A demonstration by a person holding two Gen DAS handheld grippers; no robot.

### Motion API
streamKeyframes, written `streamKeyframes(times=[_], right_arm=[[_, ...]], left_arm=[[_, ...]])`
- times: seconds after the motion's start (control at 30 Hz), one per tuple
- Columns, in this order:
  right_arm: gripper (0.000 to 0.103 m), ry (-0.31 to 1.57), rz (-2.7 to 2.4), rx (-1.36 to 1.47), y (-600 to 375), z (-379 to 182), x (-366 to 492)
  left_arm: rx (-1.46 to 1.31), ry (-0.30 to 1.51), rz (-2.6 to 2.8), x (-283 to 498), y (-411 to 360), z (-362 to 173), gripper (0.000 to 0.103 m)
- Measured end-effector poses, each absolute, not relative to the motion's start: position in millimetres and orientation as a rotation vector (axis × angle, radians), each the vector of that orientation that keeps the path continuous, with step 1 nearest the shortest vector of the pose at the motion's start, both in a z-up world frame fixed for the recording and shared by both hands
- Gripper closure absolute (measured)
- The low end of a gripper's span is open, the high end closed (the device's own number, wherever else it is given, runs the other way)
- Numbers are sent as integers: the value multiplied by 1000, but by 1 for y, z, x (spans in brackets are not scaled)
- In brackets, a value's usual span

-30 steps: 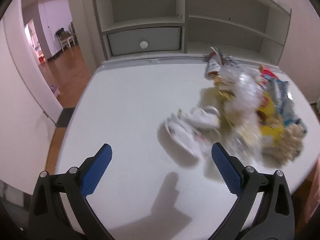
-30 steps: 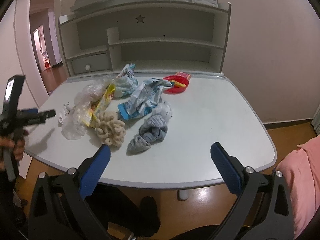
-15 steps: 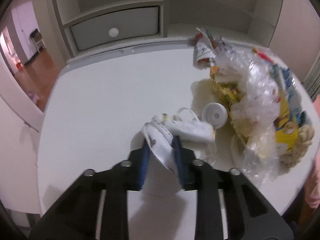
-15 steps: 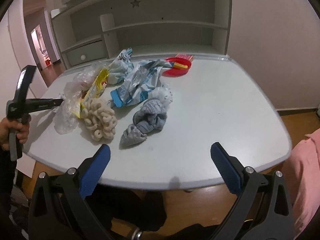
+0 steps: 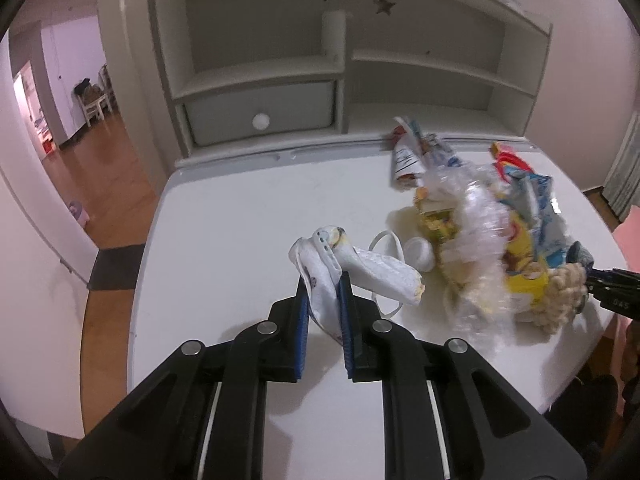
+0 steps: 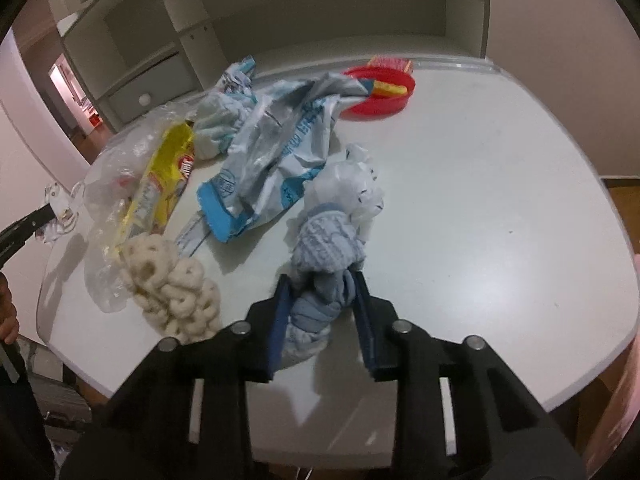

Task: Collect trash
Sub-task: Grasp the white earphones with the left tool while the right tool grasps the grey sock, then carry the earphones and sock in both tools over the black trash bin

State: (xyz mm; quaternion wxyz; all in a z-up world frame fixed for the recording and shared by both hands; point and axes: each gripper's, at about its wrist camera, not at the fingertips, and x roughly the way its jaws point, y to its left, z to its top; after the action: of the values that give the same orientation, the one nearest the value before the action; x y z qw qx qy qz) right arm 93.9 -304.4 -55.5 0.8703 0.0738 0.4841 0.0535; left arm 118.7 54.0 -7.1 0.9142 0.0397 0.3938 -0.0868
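Your left gripper [image 5: 324,304], jaws just closing, pinches white mask [image 5: 320,276] left of clear plastic bag [image 5: 476,236]. Your right gripper [image 6: 320,312], jaws just closing, clamps blue-grey cloth bundle [image 6: 320,256] right of it, both ready for lifting.

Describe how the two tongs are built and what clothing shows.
Both the left tongs and the right tongs are matte black plastic with angular arms, silver round rivets at the joints and blue ribbed pads inside the fingers. A pink garment shows at the edge.
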Motion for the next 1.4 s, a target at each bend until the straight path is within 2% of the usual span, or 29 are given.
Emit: streamKeyframes(times=[0.23, 0.37, 0.6, 0.8, 0.9, 1.23, 1.4], right_arm=[[74, 901, 61, 192, -356, -16, 44], [74, 851, -73, 253, -425, -7, -1], [74, 826, -419, 391, -567, -29, -117], [74, 873, -692, 525, -660, -81, -229], [73, 907, -755, 590, -683, -112, -266], [73, 1061, -797, 827, -705, -241, -348], [73, 1084, -800, 879, -708, -267, -360]], left_arm=[[134, 735, -300, 101, -16, 20, 90], [181, 698, -455, 87, -95, 28, 90], [307, 671, -833, 25, -281, 15, 90], [419, 712, -1189, -66, -450, -38, 90], [468, 751, -1299, -106, -506, -81, 90], [692, 986, -1410, -164, -591, -245, 90], [740, 1022, -1422, -174, -606, -266, 90]])
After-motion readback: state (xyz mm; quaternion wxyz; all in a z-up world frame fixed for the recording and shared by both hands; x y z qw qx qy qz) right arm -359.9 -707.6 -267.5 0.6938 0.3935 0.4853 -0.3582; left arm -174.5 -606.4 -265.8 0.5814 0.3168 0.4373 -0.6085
